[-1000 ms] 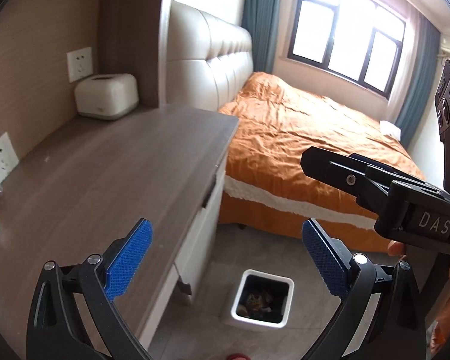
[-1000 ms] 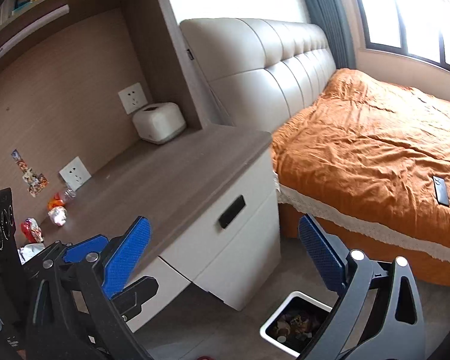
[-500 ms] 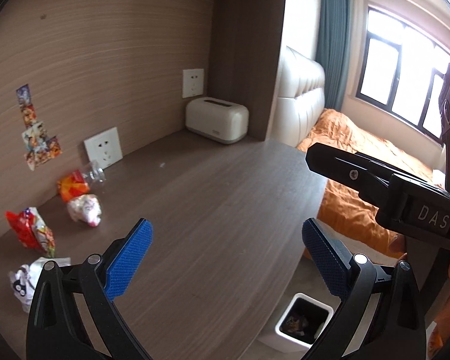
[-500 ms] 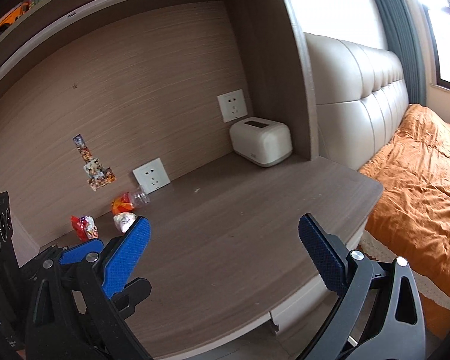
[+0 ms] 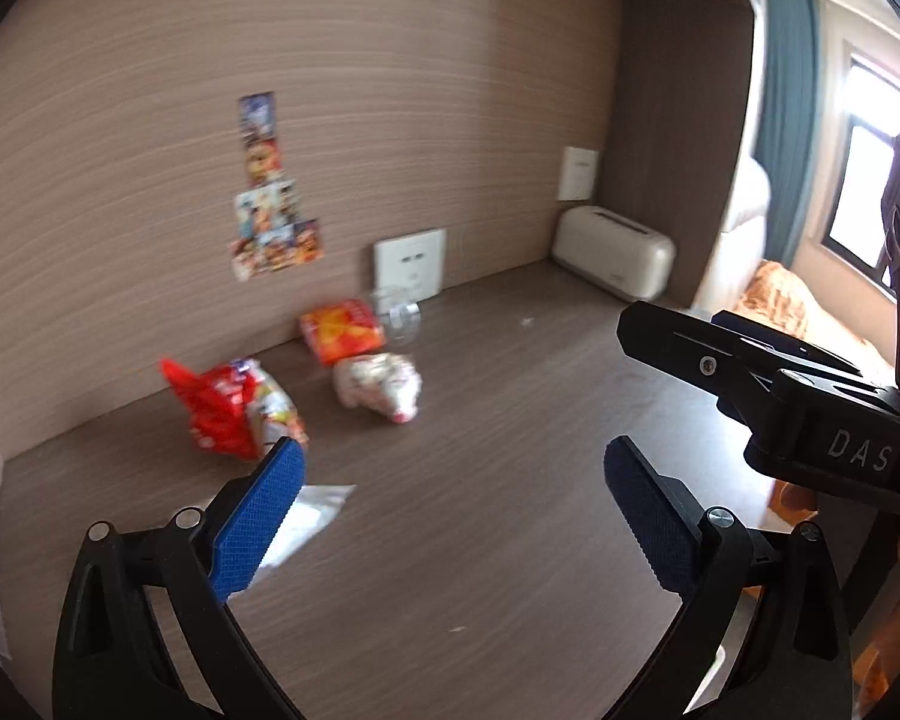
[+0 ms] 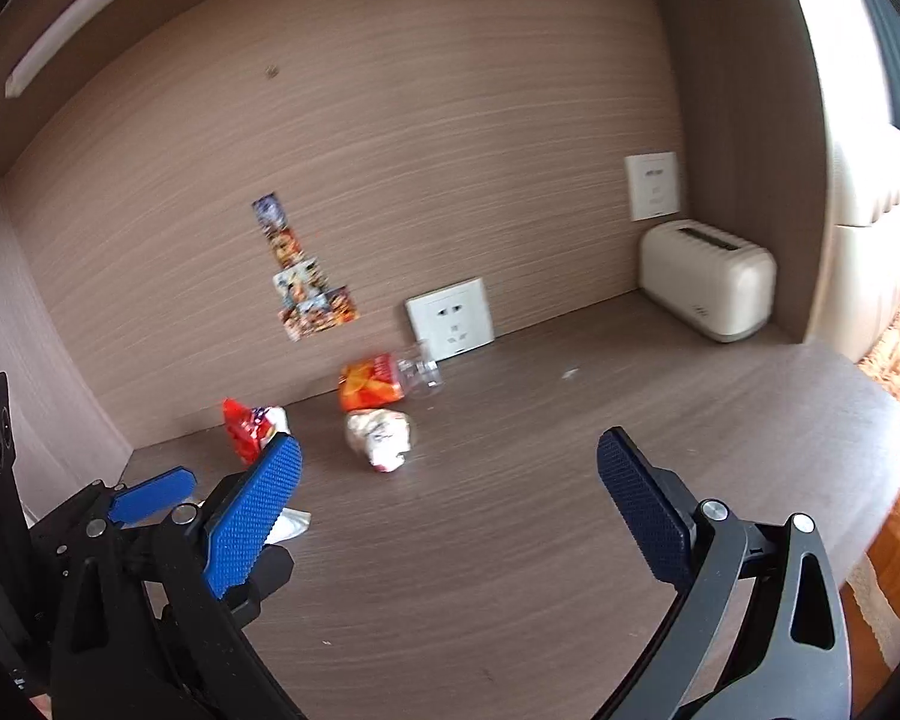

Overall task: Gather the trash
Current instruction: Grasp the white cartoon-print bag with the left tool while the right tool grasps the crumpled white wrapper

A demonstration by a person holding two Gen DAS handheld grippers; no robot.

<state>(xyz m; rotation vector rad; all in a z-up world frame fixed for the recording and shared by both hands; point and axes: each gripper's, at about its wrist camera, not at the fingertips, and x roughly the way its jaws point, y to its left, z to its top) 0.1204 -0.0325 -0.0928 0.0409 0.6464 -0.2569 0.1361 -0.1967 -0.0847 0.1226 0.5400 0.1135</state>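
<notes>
Trash lies on the wooden desk point(image 5: 510, 528) near the back wall: a red snack bag point(image 5: 228, 405), an orange-labelled clear bottle point(image 5: 354, 330), a crumpled white wrapper point(image 5: 381, 387) and a flat white wrapper point(image 5: 306, 519). My left gripper point(image 5: 450, 516) is open and empty above the desk, its left pad over the flat wrapper. My right gripper point(image 6: 450, 516) is open and empty. In the right wrist view I see the red bag point(image 6: 249, 429), bottle point(image 6: 384, 381) and crumpled wrapper point(image 6: 381, 438). The right gripper's body shows at the right of the left wrist view.
A cream tissue box point(image 6: 708, 279) stands at the desk's back right corner. Two wall sockets point(image 6: 450, 318) and stickers point(image 6: 306, 276) are on the back panel. An orange bed point(image 5: 810, 312) lies right of the desk.
Both views have swung left from the bed and floor bin toward the desk's back wall. The trash now sits nearer the centre and closer. Both grippers stay open.
</notes>
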